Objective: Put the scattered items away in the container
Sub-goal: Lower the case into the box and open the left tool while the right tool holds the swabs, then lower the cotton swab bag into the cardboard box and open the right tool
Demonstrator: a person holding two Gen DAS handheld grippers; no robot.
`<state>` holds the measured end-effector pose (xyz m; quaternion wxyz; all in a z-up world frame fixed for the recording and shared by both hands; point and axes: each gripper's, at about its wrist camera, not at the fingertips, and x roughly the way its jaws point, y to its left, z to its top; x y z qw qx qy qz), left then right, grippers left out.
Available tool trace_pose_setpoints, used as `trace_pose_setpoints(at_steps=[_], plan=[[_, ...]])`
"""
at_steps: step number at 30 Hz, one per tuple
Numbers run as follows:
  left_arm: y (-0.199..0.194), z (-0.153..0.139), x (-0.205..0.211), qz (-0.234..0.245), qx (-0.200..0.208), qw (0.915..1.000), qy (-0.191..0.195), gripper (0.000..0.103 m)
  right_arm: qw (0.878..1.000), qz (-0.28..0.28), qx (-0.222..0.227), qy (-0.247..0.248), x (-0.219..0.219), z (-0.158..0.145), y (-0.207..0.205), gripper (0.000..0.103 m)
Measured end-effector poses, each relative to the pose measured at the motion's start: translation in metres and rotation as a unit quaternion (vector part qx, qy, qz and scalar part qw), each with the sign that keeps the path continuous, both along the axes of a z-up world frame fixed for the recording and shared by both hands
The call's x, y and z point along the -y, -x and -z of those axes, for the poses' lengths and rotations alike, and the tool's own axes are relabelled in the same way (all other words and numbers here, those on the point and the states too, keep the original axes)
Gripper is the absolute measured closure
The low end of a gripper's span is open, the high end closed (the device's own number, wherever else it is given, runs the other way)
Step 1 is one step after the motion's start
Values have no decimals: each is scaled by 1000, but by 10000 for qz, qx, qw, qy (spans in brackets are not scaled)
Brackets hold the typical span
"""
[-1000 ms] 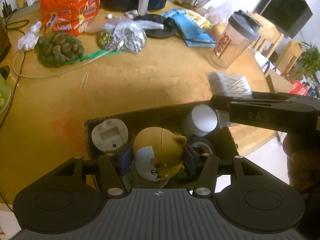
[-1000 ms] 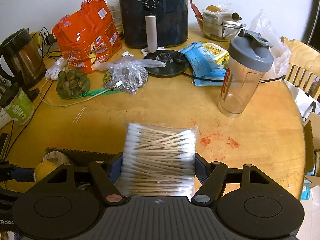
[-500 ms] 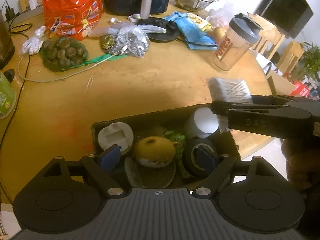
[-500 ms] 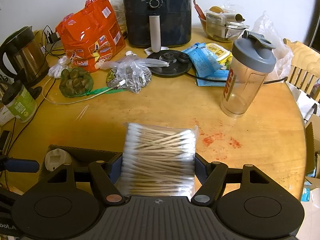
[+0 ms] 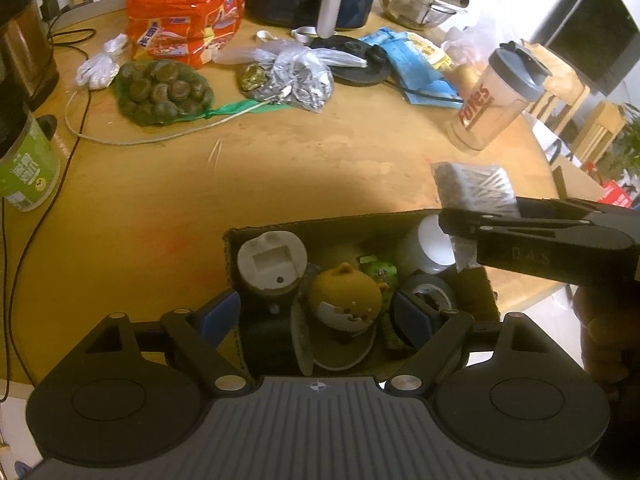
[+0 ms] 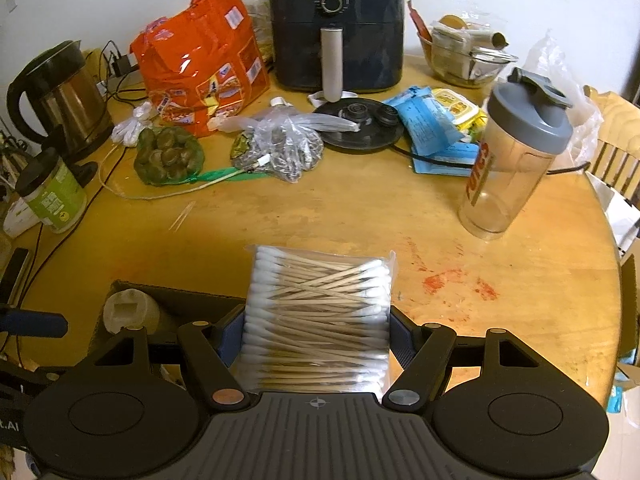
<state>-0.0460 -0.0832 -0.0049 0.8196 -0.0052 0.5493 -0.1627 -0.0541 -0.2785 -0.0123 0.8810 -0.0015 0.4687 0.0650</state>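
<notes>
Broadly, a round wooden table (image 6: 360, 216) fills both views, with a dark blue air fryer (image 6: 340, 28) at its far edge and an orange plastic snack bag (image 6: 200, 60) to the left of it. At the near edge sits an open brown cardboard box (image 5: 320, 226) holding a white round plug-like piece (image 5: 272, 262), a white cup (image 5: 432, 246), a roll of black tape (image 5: 428, 292) and a yellow bear-shaped toy (image 5: 346, 298). The left gripper (image 5: 320, 314) hangs over the box with its jaws spread wide, the toy lying loose between them. The right gripper (image 6: 316, 340) clamps a clear plastic packet of cotton swabs (image 6: 320, 312) above the box's far right corner.
</notes>
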Motion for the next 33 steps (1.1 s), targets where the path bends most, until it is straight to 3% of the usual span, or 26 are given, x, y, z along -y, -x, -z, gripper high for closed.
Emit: trace_pose_setpoints(at_steps=[11, 19, 22, 33], plan=[[0, -5, -15, -287, 65, 9996, 32, 18, 9977, -664, 65, 126, -26, -5, -2, 29], [-1, -7, -24, -518, 103, 9985, 107, 18, 9858, -1443, 110, 855, -53, 1, 0, 26], [-2, -6, -27, -583, 104, 9982, 134, 18, 9820, -1530, 168, 1091, -58, 3, 1, 10], [-6, -4, -26, -583, 85, 9981, 159, 18, 9842, -1410, -190, 1055, -43, 13, -4, 9]])
